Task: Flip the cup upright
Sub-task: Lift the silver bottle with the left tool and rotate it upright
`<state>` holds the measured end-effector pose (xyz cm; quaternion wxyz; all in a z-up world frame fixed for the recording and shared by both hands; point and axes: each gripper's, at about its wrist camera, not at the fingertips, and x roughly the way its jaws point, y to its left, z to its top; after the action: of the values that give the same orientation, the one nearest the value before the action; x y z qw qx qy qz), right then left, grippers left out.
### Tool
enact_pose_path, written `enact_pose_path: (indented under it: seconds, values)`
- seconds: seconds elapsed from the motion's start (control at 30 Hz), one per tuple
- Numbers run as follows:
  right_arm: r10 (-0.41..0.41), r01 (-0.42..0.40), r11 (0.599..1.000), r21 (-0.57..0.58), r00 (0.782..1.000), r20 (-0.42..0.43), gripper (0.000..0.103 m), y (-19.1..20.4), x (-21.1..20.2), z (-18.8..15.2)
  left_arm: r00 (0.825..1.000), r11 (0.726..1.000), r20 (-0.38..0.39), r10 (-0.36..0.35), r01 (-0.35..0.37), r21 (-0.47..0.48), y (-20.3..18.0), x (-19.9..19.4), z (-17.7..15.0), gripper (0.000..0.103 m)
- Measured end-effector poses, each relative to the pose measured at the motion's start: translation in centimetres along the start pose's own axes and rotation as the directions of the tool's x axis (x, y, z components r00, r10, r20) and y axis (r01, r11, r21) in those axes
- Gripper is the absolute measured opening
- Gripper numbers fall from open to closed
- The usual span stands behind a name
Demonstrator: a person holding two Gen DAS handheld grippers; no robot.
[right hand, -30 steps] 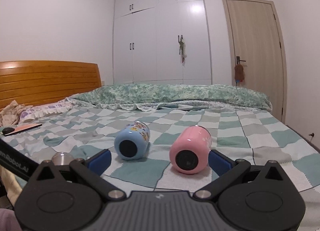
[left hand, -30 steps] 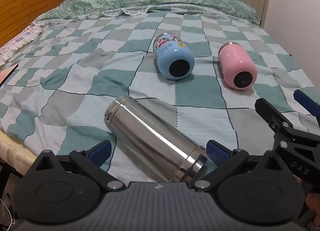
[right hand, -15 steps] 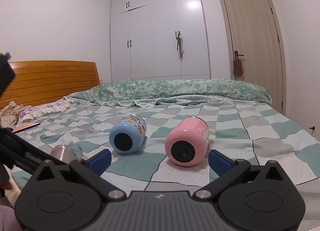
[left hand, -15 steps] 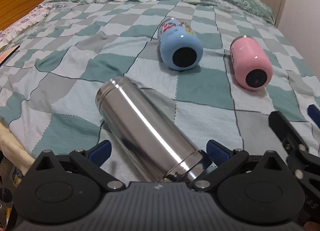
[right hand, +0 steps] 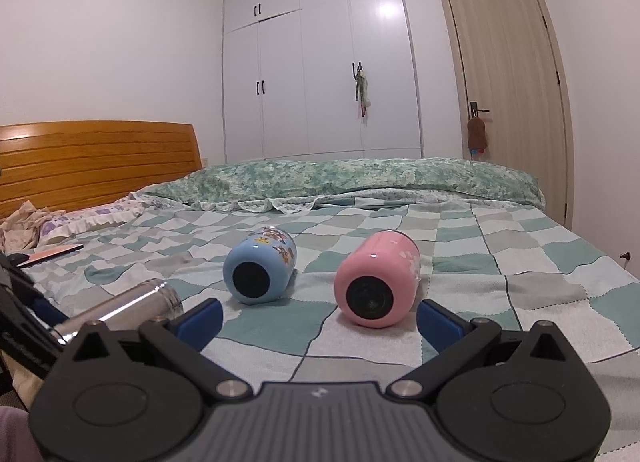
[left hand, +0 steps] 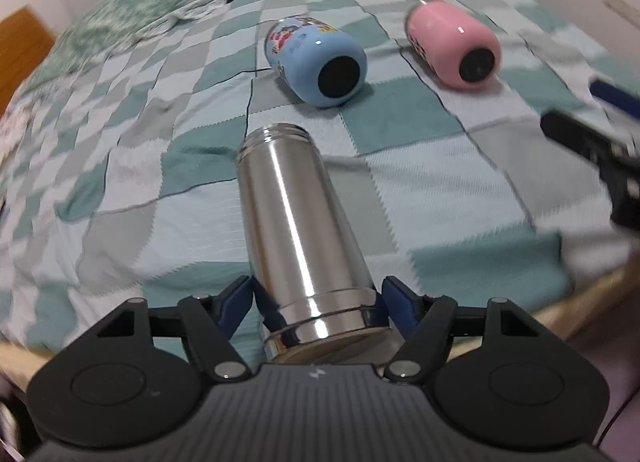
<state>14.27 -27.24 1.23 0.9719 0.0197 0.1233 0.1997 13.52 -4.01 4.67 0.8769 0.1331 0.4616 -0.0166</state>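
Steel cup (left hand: 296, 218): lying on its side on the checked bedspread (left hand: 420, 190) near the bed's front edge, threaded open mouth pointing to 12 o'clock in the left wrist view, closed base end toward the camera at 6 o'clock. Pinched near that base by the left tongs (left hand: 318, 298), blue pads (left hand: 240, 298) pressed against the barrel on both sides just above the stepped ring. Polished, rigid, round metal, so probably slippery under rubber and prone to rolling or swivelling in a two-point grip; not fragile, though likely to dent the soft bedding and wobble once stood up. Moderate weight guessed from the double-wall look, with most of the length cantilevered ahead of the pads, so a hold so close to the base may let the mouth droop during the lift. Better purchase probably a little further up the barrel, or a firm squeeze kept just above the ring, where the step could stop sliding. Blue cup (left hand: 316, 62) at 12 o'clock and pink cup (left hand: 454, 48) at 1 o'clock, both also on their sides, well apart from the steel one. Right tongs (right hand: 320, 316) spread wide, gripping nothing, aimed across the bed with the pink cup (right hand: 376, 282) just ahead between the pads and the steel cup (right hand: 124, 308) at 9 o'clock.
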Motion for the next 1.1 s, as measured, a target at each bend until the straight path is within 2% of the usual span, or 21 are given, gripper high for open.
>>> enact_pose_path:
  seconds: [0.2, 0.3, 0.33, 0.37, 0.43, 0.5, 0.57, 0.73, 0.87, 0.9, 0.93, 0.97, 1.0, 1.03, 1.1]
  values:
    - [0.006, -0.006, 1.0, -0.013, 1.0, -0.005, 0.103, 0.5, 0.0, -0.1, 1.0, 0.987, 0.002, 0.008, -0.008, 0.159, 0.4, -0.1, -0.9, 0.071]
    - [0.006, -0.006, 1.0, -0.018, 1.0, -0.009, 0.103, 0.8, 0.1, -0.1, 1.0, 0.981, 0.0, 0.013, -0.013, 0.195, 0.3, -0.1, -1.0, 0.071]
    - [0.007, -0.007, 1.0, -0.019, 1.0, -0.01, 0.103, 0.9, 0.2, -0.1, 1.0, 0.981, -0.004, 0.018, -0.017, 0.195, 0.2, -0.1, -0.9, 0.074]
    - [0.008, -0.008, 1.0, -0.019, 1.0, -0.011, 0.103, 1.0, 0.1, -0.1, 1.0, 0.983, -0.003, 0.027, -0.026, 0.183, 0.2, -0.2, -0.8, 0.088]
    - [0.014, -0.014, 1.0, -0.02, 1.0, -0.012, 0.103, 1.1, 0.2, -0.1, 0.999, 0.988, 0.044, 0.031, -0.037, 0.15, 0.4, -0.9, -0.5, 0.103]
    - [0.017, -0.018, 1.0, -0.023, 1.0, -0.016, 0.103, 1.3, 0.1, -0.2, 0.994, 0.994, 0.108, 0.009, -0.021, 0.106, 0.6, -1.8, 0.2, 0.103]
    - [0.018, -0.019, 0.999, -0.027, 1.0, -0.021, 0.103, 1.4, 0.2, -0.2, 0.991, 0.999, 0.133, 0.0, -0.007, 0.046, 0.9, -1.8, 1.1, 0.103]
    - [0.019, -0.02, 0.999, -0.036, 1.0, -0.025, 0.103, 1.8, 0.2, -0.4, 0.992, 0.996, 0.1, 0.081, -0.075, -0.057, 1.5, 0.4, 2.6, 0.103]
    - [0.039, -0.04, 0.998, -0.044, 0.999, -0.032, 0.103, 2.0, 0.2, -0.6, 0.994, 0.991, 0.061, 0.086, -0.079, -0.108, 2.1, 2.1, 2.8, 0.103]
    - [0.038, -0.04, 0.998, -0.047, 0.999, -0.036, 0.103, 2.1, 0.3, -0.6, 0.994, 0.991, 0.055, 0.089, -0.083, -0.109, 2.1, 2.3, 2.7, 0.102]
    - [0.037, -0.039, 0.998, -0.048, 0.999, -0.04, 0.103, 2.2, 0.4, -0.7, 0.995, 0.99, 0.048, 0.09, -0.085, -0.112, 2.1, 2.5, 2.6, 0.097]
    - [0.037, -0.039, 0.998, -0.048, 0.998, -0.043, 0.103, 2.2, 0.4, -0.7, 0.995, 0.989, 0.039, 0.089, -0.084, -0.119, 2.1, 2.8, 2.6, 0.083]
    - [0.037, -0.039, 0.998, -0.047, 0.998, -0.046, 0.103, 2.2, 0.5, -0.8, 0.996, 0.989, 0.026, 0.083, -0.079, -0.127, 2.2, 3.0, 2.4, 0.076]
    - [0.037, -0.04, 0.998, -0.048, 0.998, -0.047, 0.103, 2.3, 0.5, -0.8, 0.998, 0.989, 0.011, 0.057, -0.055, -0.135, 2.3, 3.3, 2.4, 0.064]
    - [0.039, -0.041, 0.998, -0.05, 0.998, -0.048, 0.103, 2.3, 0.6, -0.8, 0.999, 0.99, 0.003, 0.053, -0.052, -0.132, 2.1, 3.5, 2.4, 0.063]
